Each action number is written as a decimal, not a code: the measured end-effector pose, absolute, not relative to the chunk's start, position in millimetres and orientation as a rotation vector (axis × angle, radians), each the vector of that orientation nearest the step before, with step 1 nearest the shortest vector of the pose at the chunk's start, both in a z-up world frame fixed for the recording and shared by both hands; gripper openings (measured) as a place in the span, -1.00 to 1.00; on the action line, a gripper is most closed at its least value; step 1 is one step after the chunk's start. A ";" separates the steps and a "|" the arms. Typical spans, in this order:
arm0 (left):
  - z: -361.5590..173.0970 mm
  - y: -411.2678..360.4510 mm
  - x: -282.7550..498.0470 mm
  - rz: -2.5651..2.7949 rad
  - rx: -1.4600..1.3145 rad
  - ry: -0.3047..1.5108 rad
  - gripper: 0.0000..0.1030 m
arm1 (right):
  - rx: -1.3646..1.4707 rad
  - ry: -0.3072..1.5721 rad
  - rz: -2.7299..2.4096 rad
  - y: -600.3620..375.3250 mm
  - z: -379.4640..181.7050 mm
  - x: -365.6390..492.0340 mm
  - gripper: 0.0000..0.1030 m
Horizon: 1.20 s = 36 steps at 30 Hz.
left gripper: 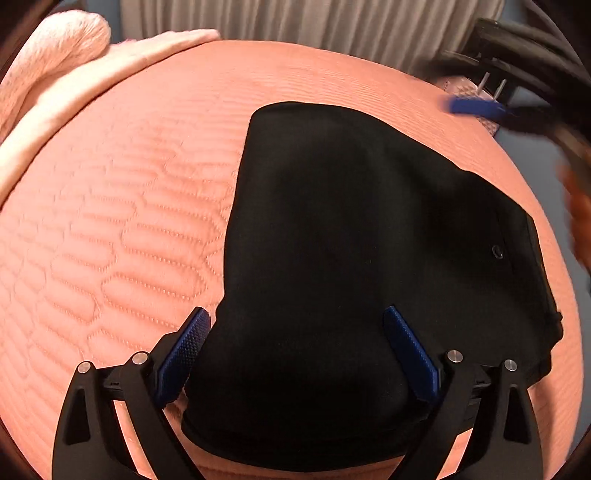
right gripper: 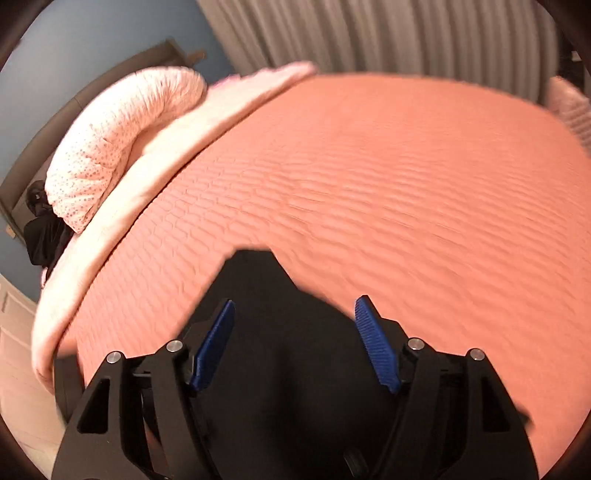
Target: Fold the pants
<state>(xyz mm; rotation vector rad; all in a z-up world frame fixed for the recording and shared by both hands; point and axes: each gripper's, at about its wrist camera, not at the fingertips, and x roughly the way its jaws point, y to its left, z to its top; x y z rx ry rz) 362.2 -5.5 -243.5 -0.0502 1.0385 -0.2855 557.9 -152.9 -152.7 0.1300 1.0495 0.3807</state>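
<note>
The black pants (left gripper: 351, 258) lie folded in a compact pile on the salmon quilted bedspread (left gripper: 110, 240), with a button (left gripper: 497, 252) near their right edge. My left gripper (left gripper: 295, 321) is open just above the near part of the pants, with nothing between its blue pads (left gripper: 406, 347). In the right wrist view the pants (right gripper: 273, 332) show as a dark shape below my right gripper (right gripper: 295, 310), which is open and empty. The right gripper also shows, blurred, in the left wrist view (left gripper: 476, 107) at the far right.
A pale pink blanket and pillow (right gripper: 122, 140) lie along the left side of the bed. Grey curtains (right gripper: 369, 33) hang behind. A dark chair frame (left gripper: 517, 48) stands at the far right. The bedspread (right gripper: 369, 184) stretches wide beyond the pants.
</note>
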 end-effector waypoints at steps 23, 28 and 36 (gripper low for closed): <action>-188.7 125.0 192.0 -0.030 -0.047 0.945 0.78 | -0.574 0.747 0.569 -4.2 -181.3 337.0 0.25; -186.1 140.9 180.6 0.020 -0.023 0.985 0.78 | -0.654 0.689 0.522 27.2 -199.9 340.8 0.23; -175.4 152.5 306.9 0.169 -0.028 0.805 0.80 | -0.133 0.869 0.592 -24.8 -191.1 292.6 0.23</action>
